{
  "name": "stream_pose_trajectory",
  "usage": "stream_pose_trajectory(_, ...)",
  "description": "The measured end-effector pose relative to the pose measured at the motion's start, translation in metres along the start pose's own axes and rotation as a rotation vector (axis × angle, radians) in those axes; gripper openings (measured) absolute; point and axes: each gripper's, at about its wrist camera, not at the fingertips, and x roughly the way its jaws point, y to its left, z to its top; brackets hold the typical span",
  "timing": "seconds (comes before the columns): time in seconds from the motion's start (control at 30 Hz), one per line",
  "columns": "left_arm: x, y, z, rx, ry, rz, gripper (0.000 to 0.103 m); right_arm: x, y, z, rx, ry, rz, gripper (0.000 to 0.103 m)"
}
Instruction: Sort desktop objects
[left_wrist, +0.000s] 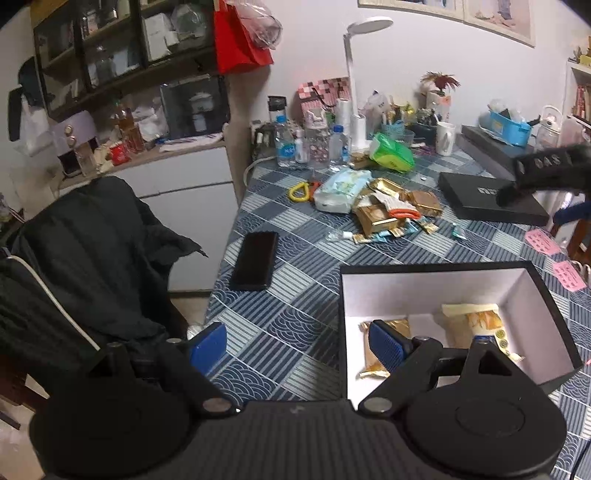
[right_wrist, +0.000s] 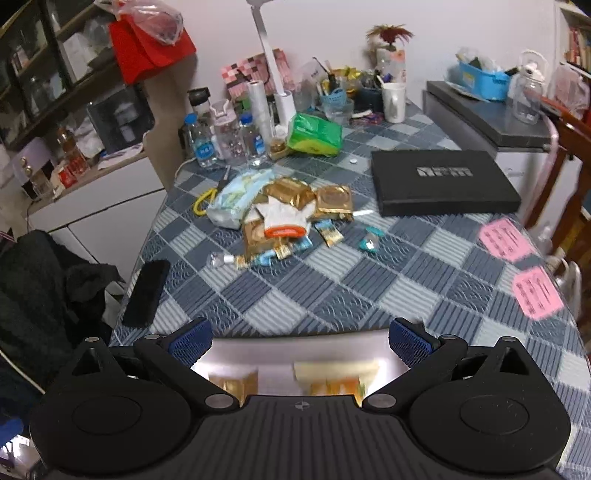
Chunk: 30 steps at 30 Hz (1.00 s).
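Note:
An open black box with a white inside stands near me on the checked tablecloth; it holds a gold snack pack and a pale yellow pack. My left gripper is open and empty, straddling the box's left wall. My right gripper is open and empty above the box's far rim, whose contents look blurred. A pile of gold packets, a white glove, a tissue pack and small sachets lies mid-table. The right gripper also shows at the left wrist view's right edge.
A black phone lies near the left table edge. The black box lid lies at the right, with pink notes nearer. Bottles, a green pack, cups and a lamp crowd the back. A chair with a black coat stands left.

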Motion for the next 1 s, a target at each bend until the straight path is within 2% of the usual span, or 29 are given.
stream_pose_trajectory(0.13, 0.001, -0.003, 0.002, -0.021, 0.014, 0.039, 0.100, 0.036, -0.006, 0.034, -0.021, 0.031, -0.022, 0.103)
stream_pose_trajectory(0.37, 0.009, -0.012, 0.003, -0.027, 0.054, 0.085, 0.100, 0.114, -0.036, 0.083, 0.026, 0.099, -0.051, 0.103)
stream_pose_trajectory(0.67, 0.027, -0.028, 0.003, -0.003, 0.122, 0.120, 0.100, 0.215, -0.086, 0.102, 0.144, 0.232, -0.072, 0.100)
stream_pose_trajectory(0.8, 0.034, -0.031, 0.004, -0.011, 0.146, 0.130, 0.100, 0.240, -0.088, 0.108, 0.191, 0.263, -0.003, 0.097)
stream_pose_trajectory(1.0, 0.045, -0.035, 0.001, -0.018, 0.195, 0.153, 0.100, 0.269, -0.039, 0.131, 0.116, 0.259, 0.104, 0.097)
